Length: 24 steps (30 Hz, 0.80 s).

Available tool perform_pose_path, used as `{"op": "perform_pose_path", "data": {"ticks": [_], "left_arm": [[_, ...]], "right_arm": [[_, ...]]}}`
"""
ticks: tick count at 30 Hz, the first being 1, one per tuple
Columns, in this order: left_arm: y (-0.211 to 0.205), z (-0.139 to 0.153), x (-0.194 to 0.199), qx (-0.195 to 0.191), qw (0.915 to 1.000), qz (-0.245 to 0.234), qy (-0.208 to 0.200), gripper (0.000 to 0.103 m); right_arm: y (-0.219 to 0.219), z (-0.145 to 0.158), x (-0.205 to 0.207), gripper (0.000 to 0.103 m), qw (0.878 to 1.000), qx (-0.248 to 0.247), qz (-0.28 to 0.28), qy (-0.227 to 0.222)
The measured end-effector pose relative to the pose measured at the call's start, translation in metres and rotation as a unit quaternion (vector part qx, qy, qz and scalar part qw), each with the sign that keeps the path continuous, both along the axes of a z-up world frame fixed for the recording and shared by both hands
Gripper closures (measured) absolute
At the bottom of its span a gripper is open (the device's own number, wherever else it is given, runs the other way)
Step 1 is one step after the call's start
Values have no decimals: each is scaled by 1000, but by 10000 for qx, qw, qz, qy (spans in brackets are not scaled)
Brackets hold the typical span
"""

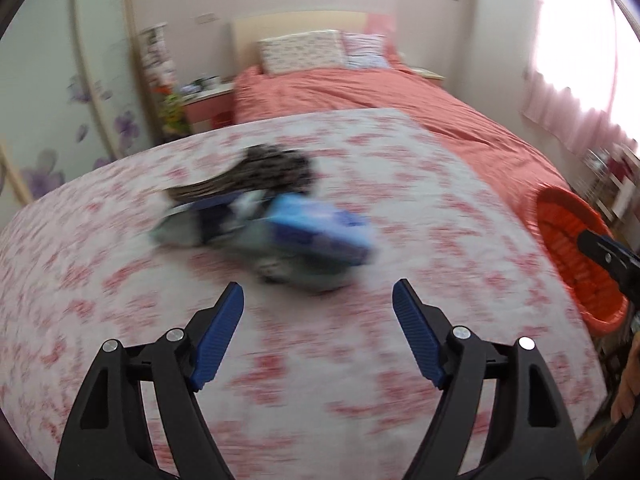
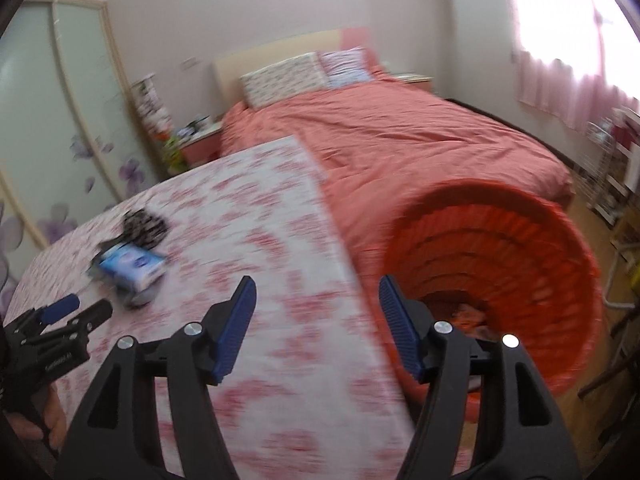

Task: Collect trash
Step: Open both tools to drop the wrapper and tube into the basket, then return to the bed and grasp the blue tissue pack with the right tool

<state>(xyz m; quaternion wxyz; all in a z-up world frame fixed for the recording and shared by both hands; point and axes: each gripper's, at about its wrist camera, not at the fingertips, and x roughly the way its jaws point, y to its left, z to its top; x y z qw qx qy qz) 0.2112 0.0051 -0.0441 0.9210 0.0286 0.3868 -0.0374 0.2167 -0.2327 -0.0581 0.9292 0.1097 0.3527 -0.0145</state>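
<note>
A blurred heap of trash lies on the flowered cloth [image 1: 120, 280]: a blue and white packet [image 1: 320, 232] [image 2: 132, 266], a dark patterned wrapper [image 1: 264, 172] [image 2: 145, 226] behind it, and grey bits under them. My left gripper [image 1: 318, 300] stands open just short of the heap, nothing between its blue pads. My right gripper [image 2: 318, 292] is open too, empty, over the cloth's right edge beside the orange basket [image 2: 560, 240] [image 1: 576, 264]. The left gripper [image 2: 86, 308] shows at the right wrist view's left edge. Some scraps lie in the basket's bottom.
A bed with a coral cover [image 2: 400, 140] and two pillows [image 1: 304, 50] lies behind. A nightstand [image 1: 208, 100] with small items and a flowered sliding wardrobe door [image 2: 40, 140] are at the left. A bright curtained window [image 2: 560, 40] and a wire rack [image 2: 612, 168] are at the right.
</note>
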Motion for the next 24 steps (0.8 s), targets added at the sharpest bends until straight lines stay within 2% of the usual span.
{"op": "perform_pose_path", "data": {"ticks": [6,12,18,20,24], "left_arm": [[67,-6,2,-136,9975,697,25,24],[104,-6,2,-264,9946,1002,9,22],[129,-13,1,-369,9927,1151,62,22],[134,-15,2,-405,9921,1184,90,22],[140,-16,2,-504,9912,1218,106,22]], "right_arm": [[77,-4,28,37,9964,-144,818,164],[141,-13,59,34,9896,-85,1386,367],[181,-12,80,31,9882,-148,1468,403],[192,-9,84,26,9886,-166,1459,344],[213,-9,97,23,9903,-459,1280,292]]}}
